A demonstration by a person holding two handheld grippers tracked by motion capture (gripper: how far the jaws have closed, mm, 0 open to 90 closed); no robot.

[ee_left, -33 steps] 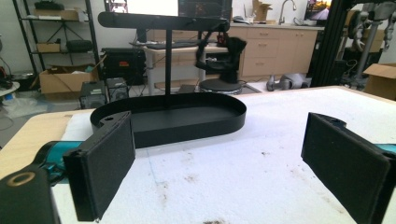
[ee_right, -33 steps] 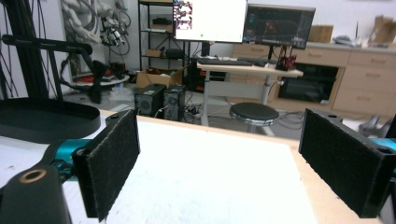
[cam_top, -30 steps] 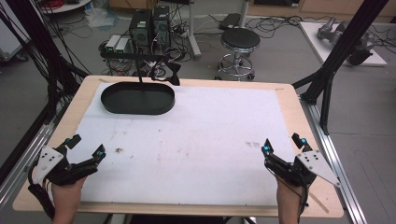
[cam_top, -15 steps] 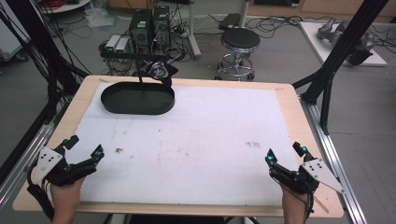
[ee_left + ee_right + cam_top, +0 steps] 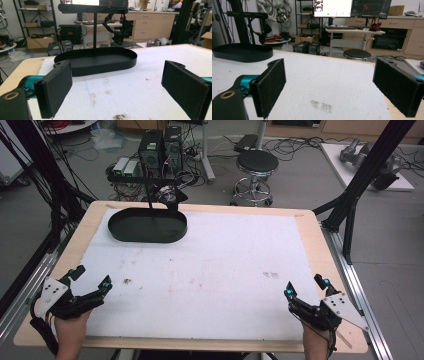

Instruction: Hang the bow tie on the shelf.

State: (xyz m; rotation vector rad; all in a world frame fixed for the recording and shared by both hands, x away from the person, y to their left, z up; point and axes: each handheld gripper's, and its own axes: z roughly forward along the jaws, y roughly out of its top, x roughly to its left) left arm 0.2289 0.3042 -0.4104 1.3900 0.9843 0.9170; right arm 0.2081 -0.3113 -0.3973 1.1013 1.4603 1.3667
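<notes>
Two grippers rest at the near table edge: left gripper [image 5: 90, 282] and right gripper [image 5: 305, 287], jaws wide apart, holding nothing. I judge a start position; next, reach toward the far-left black tray [image 5: 147, 225].

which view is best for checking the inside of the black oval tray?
The high view: it looks down into the black oval tray, showing its whole floor and rim. The left gripper view shows it near but at a low angle; the right gripper view shows just its outer wall.
</notes>
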